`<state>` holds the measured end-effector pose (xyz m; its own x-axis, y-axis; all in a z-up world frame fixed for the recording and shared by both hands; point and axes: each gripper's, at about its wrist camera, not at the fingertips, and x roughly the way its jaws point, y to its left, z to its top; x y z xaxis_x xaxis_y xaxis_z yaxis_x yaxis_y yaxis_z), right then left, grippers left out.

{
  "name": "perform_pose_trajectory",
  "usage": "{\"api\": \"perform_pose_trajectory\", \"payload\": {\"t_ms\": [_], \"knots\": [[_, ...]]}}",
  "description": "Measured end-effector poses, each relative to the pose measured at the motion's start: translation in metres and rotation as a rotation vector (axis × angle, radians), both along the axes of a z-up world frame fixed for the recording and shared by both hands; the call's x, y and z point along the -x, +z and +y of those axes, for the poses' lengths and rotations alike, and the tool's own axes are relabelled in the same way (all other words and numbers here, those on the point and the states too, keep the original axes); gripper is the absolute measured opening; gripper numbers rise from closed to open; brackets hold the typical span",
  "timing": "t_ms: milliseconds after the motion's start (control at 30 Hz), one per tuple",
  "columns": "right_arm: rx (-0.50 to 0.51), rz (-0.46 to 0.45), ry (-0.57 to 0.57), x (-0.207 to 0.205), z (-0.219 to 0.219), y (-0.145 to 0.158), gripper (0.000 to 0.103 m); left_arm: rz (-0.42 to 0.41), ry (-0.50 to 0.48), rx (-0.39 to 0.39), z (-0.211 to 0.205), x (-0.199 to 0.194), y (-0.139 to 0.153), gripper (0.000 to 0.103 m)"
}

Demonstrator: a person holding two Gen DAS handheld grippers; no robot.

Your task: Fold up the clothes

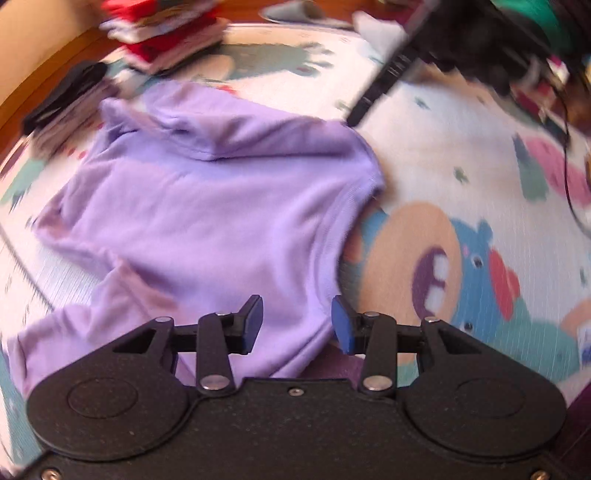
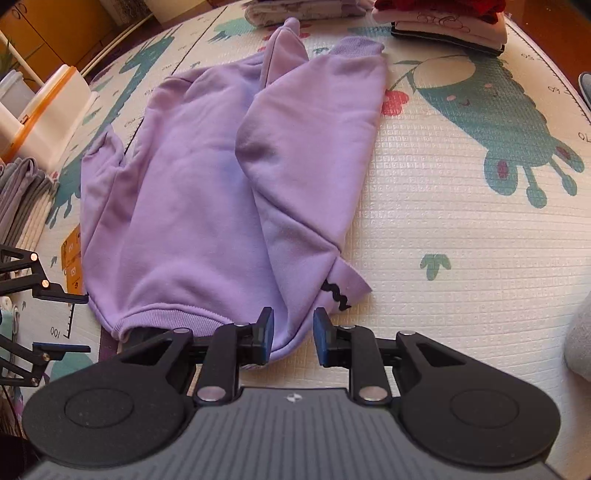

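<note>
A lilac sweatshirt (image 2: 207,192) lies on a patterned play mat (image 2: 443,206), one sleeve folded over its body. It also shows, blurred, in the left wrist view (image 1: 192,206). My right gripper (image 2: 293,332) is open just above the sweatshirt's near hem corner, holding nothing. My left gripper (image 1: 297,325) is open over the sweatshirt's near edge, holding nothing. In the right wrist view the left gripper (image 2: 62,321) shows at the left edge beside the hem. In the left wrist view the right gripper's finger (image 1: 384,77) reaches the far edge of the sweatshirt.
Stacks of folded clothes (image 2: 447,22) sit at the far edge of the mat, also seen in the left wrist view (image 1: 166,37). A white and orange box (image 2: 40,114) and folded grey cloth (image 2: 22,195) lie at the left. Wooden floor (image 1: 44,55) surrounds the mat.
</note>
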<state>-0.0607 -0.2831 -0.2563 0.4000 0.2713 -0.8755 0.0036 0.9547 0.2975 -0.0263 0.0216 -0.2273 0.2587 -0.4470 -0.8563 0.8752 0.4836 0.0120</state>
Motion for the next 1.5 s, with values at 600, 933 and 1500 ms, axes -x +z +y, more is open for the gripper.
{"api": "perform_pose_trajectory", "payload": {"t_ms": [600,933,1500], "knots": [[0.066,-0.239,0.182,-0.045,0.035,0.007,0.031,-0.006,1.286,0.270,0.188,-0.154,-0.040,0.040],[0.092,-0.264,0.497,-0.045,0.115,-0.008,0.031,0.024,1.352,0.229,0.199,-0.192,-0.067,0.037],[0.154,-0.215,0.578,-0.040,0.135,-0.038,0.034,-0.244,1.341,0.083,0.208,-0.130,-0.039,0.006]]}}
